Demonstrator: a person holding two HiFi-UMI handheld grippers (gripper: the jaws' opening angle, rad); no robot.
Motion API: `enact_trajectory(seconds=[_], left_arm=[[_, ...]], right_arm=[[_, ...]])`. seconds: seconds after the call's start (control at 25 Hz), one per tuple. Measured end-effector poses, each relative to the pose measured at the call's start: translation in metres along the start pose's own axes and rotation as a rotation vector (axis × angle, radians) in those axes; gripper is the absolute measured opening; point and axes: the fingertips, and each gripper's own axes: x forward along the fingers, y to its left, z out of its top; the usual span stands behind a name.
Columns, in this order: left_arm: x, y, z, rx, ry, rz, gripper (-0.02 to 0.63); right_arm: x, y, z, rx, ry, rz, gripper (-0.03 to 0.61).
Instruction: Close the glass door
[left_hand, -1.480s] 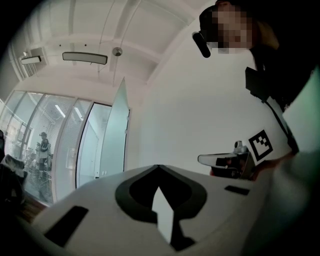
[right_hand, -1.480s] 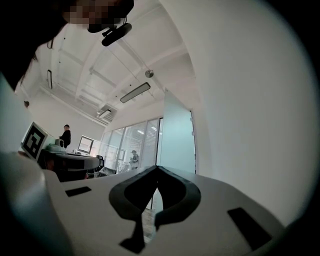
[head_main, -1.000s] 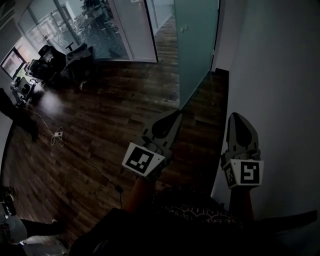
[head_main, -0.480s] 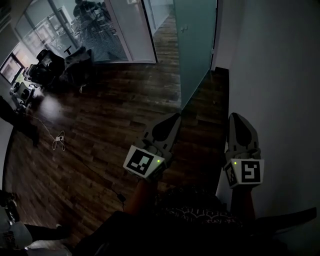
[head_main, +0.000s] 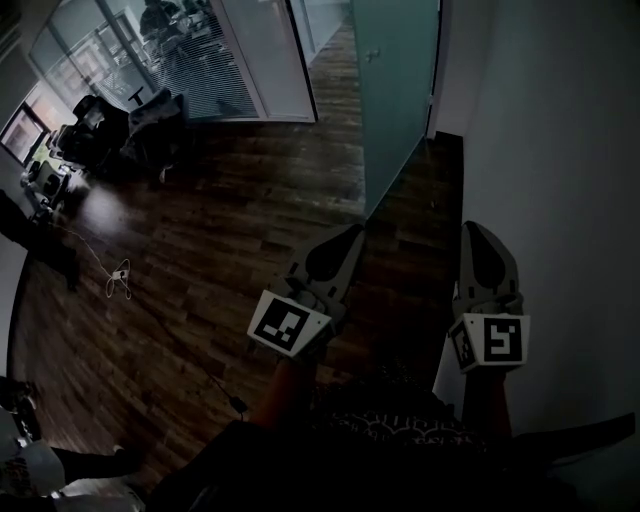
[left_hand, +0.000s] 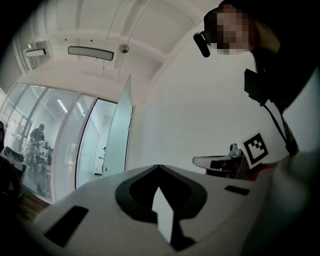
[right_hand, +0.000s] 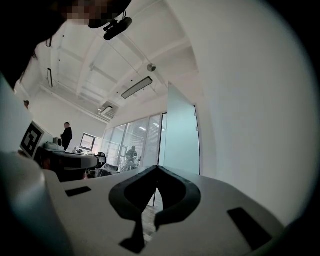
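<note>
The tall frosted, pale green glass door (head_main: 395, 90) stands open at the far end of the room. It is swung out from the plain white wall (head_main: 560, 150) at an angle, with a wedge of floor between the two. One upright edge lies close against the wall; the other reaches out over the dark wooden plank floor (head_main: 200, 250). In the left gripper view the glass door (left_hand: 121, 135) shows edge-on beside a bright doorway. In the right gripper view the door (right_hand: 180, 140) stands as a flat pane just left of the wall.

Both tools are well short of the door and touch nothing. The left gripper (head_main: 352, 232) is held over the floor with its tips aimed towards the door's free edge. In its own view the left gripper (left_hand: 158, 166) is clenched, the jaw tips meeting and nothing between them. The right gripper (head_main: 472, 228) is held close beside the wall. The right gripper (right_hand: 156, 167) is likewise clenched and empty, its tips together.

Farther out, a glazed partition with horizontal blinds (head_main: 200, 70) runs left of the door. Dark office chairs (head_main: 100, 120) stand before it, and a loose pale cable (head_main: 118, 275) lies on the floor.
</note>
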Motion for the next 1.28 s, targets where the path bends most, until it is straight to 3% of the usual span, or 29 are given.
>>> enact_trajectory(seconds=[0.76, 1.28], left_arm=[[0.137, 0.062, -0.012, 0.033, 0.011, 0.038, 0.002], [0.18, 0.119, -0.026, 0.049, 0.031, 0.078, 0.002]], right_arm=[[0.132, -0.089, -0.036, 0.0, 0.022, 0.028, 0.003], [0.204, -0.099, -0.067, -0.03, 0.09, 0.053, 0.003]])
